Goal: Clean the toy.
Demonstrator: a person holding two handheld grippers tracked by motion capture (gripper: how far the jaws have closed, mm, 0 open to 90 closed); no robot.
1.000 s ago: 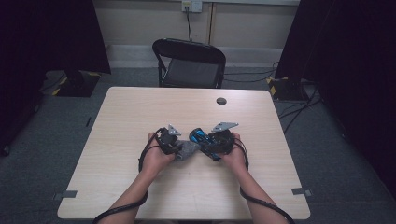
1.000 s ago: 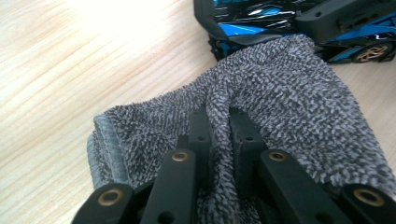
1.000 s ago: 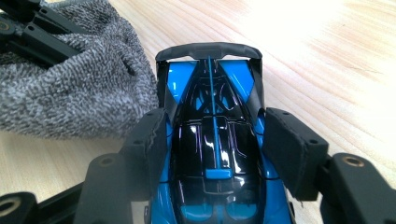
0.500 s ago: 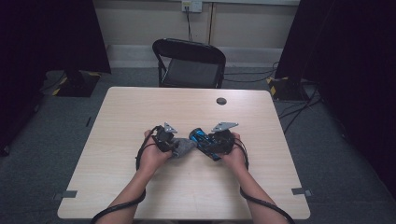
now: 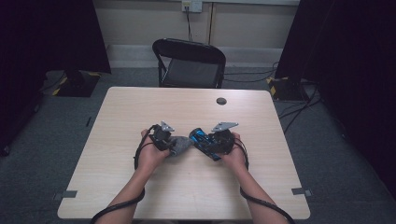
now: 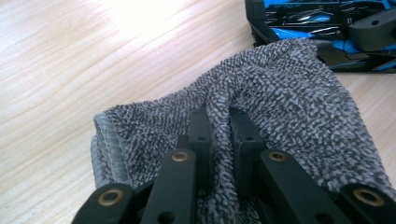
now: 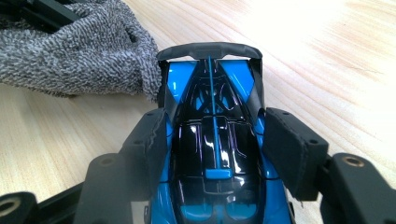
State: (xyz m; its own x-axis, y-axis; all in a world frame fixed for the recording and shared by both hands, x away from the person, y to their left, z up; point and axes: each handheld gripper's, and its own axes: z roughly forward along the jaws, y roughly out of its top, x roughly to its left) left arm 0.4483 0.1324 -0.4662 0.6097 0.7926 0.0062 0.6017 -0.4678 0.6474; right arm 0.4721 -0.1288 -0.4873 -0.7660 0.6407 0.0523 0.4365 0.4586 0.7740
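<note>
A grey knitted cloth [image 6: 280, 98] lies bunched on the wooden table [image 5: 140, 116], pinched in my left gripper [image 6: 220, 116], whose jaws are shut on a fold of it. My right gripper [image 7: 212, 135] grips a blue and black toy car [image 7: 212, 154] by its sides, rear wing pointing away. The cloth [image 7: 79, 51] touches the car's rear end. In the high view both grippers meet at the table's middle, the left gripper [image 5: 173, 145] holding the cloth [image 5: 180, 143] against the car [image 5: 201, 138] held by the right gripper [image 5: 200, 139].
A small dark round object [image 5: 221, 101] sits near the table's far edge. A black folding chair [image 5: 189, 63] stands beyond the table. Cables trail from both hands toward the near edge.
</note>
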